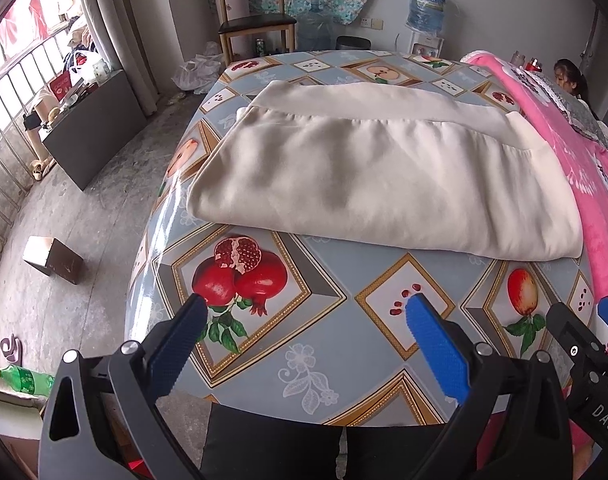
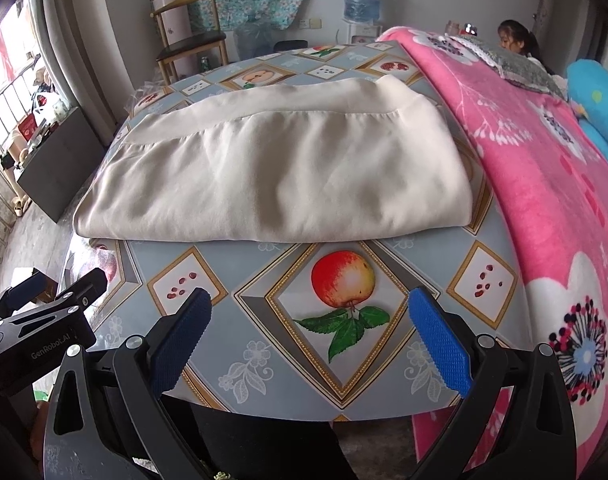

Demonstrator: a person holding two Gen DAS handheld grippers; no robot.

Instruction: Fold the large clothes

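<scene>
A surface (image 1: 335, 364) covered in a fruit-patterned cloth fills the middle of both views, with a pink blanket (image 2: 543, 184) running down the right edge of the frame and a cream garment (image 1: 375, 184) lying folded flat across the upper centre, its far band seemingly a turned-over hem, though the fisheye makes that hard to judge. At the bottom of the frame the left gripper (image 1: 307, 312) and the right gripper (image 2: 309, 304) each hang above the near edge of the surface, well short of the garment. Both pairs of blue-padded jaws stand spread wide, released, gripping and touching nothing.
</scene>
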